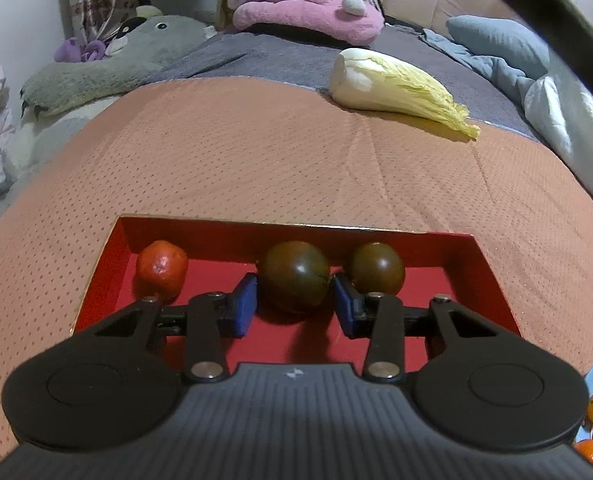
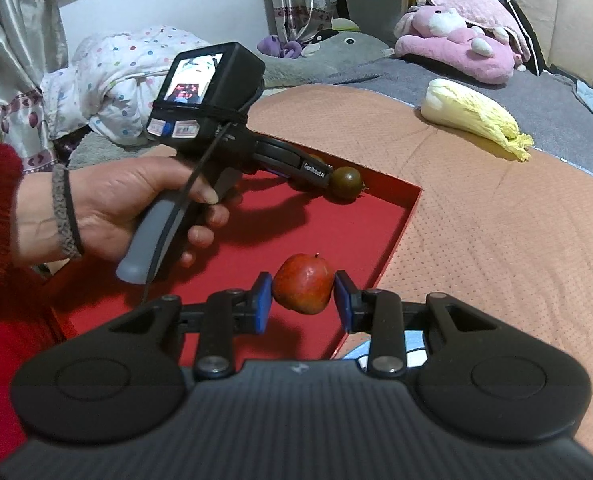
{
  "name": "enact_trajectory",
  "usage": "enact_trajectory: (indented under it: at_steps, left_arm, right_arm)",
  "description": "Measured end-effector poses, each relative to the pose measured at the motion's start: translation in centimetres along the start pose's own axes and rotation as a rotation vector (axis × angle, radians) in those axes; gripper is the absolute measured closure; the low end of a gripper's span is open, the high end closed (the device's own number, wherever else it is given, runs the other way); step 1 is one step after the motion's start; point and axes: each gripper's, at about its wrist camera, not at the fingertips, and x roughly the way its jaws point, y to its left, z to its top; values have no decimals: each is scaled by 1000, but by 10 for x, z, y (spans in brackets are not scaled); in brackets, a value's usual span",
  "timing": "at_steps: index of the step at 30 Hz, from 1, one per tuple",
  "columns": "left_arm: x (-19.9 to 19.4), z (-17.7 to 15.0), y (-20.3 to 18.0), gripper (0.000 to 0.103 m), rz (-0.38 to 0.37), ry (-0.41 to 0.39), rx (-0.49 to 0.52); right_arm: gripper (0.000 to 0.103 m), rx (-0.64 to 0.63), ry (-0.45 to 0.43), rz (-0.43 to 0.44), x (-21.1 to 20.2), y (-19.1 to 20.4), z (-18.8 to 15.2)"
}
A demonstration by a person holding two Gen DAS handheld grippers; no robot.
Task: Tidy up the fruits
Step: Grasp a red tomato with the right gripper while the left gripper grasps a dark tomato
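Red apple (image 2: 303, 283) sits clamped between the right fingers (image 2: 263, 303).

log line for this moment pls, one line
left gripper: around dark tomato in red tray, grip unclear | right gripper: shut on red apple over tray | cabbage: outside tray

The tray (image 1: 492, 276) looks like matt red cardboard; the tomatoes (image 1: 294, 276) are smooth and glossy; the orange bed cover (image 1: 256, 160) is dimpled quilted cloth.
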Motion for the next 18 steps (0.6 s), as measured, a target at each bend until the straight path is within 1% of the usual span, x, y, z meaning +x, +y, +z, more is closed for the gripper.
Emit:
enact_trajectory:
  at_steps: [8, 14, 16, 18]
  left_arm:
    - [-19, -9, -1, 57, 51, 23, -64]
    - [-47, -23, -10, 57, 52, 6, -114]
    - [-56, -30, -16, 57, 51, 2, -115]
    - [-64, -35, -24, 57, 56, -1, -87]
  right_arm:
    - [67, 7, -23, -15, -19, -6, -3]
    - [67, 18, -48, -18, -39, -8, -9]
    - [67, 23, -57, -17, -46, -8, -10]
    - [67, 23, -68, -20, -54, -8, -12]
